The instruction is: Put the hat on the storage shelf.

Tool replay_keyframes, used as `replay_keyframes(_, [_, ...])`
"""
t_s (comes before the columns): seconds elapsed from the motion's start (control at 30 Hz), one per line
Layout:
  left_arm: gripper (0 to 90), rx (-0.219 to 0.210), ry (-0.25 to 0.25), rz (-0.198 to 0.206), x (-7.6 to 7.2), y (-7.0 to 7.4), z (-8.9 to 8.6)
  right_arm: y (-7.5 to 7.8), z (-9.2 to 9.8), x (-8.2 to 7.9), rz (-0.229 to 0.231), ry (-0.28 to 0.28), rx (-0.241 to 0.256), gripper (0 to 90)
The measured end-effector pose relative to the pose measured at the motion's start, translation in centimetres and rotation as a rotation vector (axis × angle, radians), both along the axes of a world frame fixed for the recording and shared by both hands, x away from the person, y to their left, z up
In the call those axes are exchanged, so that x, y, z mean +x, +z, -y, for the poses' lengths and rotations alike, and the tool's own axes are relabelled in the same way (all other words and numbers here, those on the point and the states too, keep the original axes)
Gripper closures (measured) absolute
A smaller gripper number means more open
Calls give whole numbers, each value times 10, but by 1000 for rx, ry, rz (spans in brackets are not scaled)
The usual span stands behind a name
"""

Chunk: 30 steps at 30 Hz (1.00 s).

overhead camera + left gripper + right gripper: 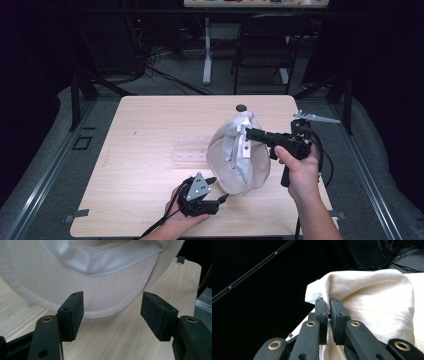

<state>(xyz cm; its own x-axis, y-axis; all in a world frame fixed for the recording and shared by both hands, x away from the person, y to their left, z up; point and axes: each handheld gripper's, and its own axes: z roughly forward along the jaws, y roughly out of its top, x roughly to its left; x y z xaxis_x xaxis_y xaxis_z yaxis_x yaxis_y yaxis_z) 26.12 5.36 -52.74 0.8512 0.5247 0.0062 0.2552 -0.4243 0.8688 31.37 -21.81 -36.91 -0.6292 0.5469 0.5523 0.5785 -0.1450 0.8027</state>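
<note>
High view: a pale wooden surface (150,150) occupies the centre of the frame. A cream cloth hat (235,155) stands right of centre, held up by its top edge, with its lower part resting on the surface. The right gripper (245,131), held in the person's right hand (300,165) at the right of the frame, reaches leftward to the hat's upper edge. The left gripper (216,189), at the lower centre of the frame, lies low near the surface, its jaws pointing right toward the hat's lower edge and just beside it. A clear plastic strip (190,152) lies flat on the surface left of the hat. A small dark round object (241,107) sits near the far edge of the surface, above the hat. A chair (265,45) and table legs stand on the floor at the top of the frame.

Left gripper view: the left gripper (112,312) has its jaws spread wide, with nothing between them. The hat's curved lower rim (100,302) lies just beyond them, its white lining visible at the top of the frame.

Right gripper view: the right gripper (329,307) has its jaws closed narrowly on a fold of the hat (374,297), pinching the cloth at the centre of the frame. The fabric bunches up and drapes to the right.
</note>
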Motion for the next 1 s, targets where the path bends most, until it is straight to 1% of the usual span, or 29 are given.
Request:
replay_keyframes(0.07, [358,14,-7,8,-1,0,5,0,-1,1,1,-4,2,854])
replay_keyframes(0.1, [358,14,-9,2,-1,0,8,1,-1,1,1,-1,-5,854])
replay_keyframes(0.17, [358,12,-10,-1,-1,-1,11,1,-2,2,-1,-7,-2,854])
replay_keyframes(0.2, [358,19,-11,1,-2,-1,17,1,-2,3,0,-5,-3,854])
replay_keyframes(0.33, [332,28,-9,23,-5,-3,28,2,-3,4,-1,-11,-4,855])
replay_keyframes(0.4, [301,36,-1,15,-5,-5,33,3,-3,4,1,-10,-8,854])
replay_keyframes(0.43, [301,37,1,1,-5,-7,35,4,-3,4,2,-11,-9,854])
replay_keyframes(0.47, [300,43,17,-5,-4,-8,38,4,-3,4,2,-12,-8,854])
replay_keyframes(0.53, [304,54,29,-4,-4,-10,42,5,-4,3,5,-13,-2,854])
replay_keyframes(0.63, [320,91,64,43,-5,-12,50,5,-3,3,8,-9,-1,854])
replay_keyframes(0.7, [328,104,85,71,-5,-13,55,6,-3,2,9,-7,-4,854])
replay_keyframes(0.8, [381,124,117,112,-5,-13,59,5,-3,2,7,-6,-5,854])
replay_keyframes(0.87, [445,126,121,118,-5,-13,59,5,-3,2,6,-5,-6,854])
replay_keyframes(0.9, [445,130,127,127,-4,-12,59,5,-3,3,7,-4,-6,854])
replay_keyframes(0.93, [510,139,128,128,-4,-12,58,4,-3,3,6,-8,-1,854])
replay_keyframes(1.0, [567,154,127,140,-4,-11,55,4,-3,3,3,-9,0,854])
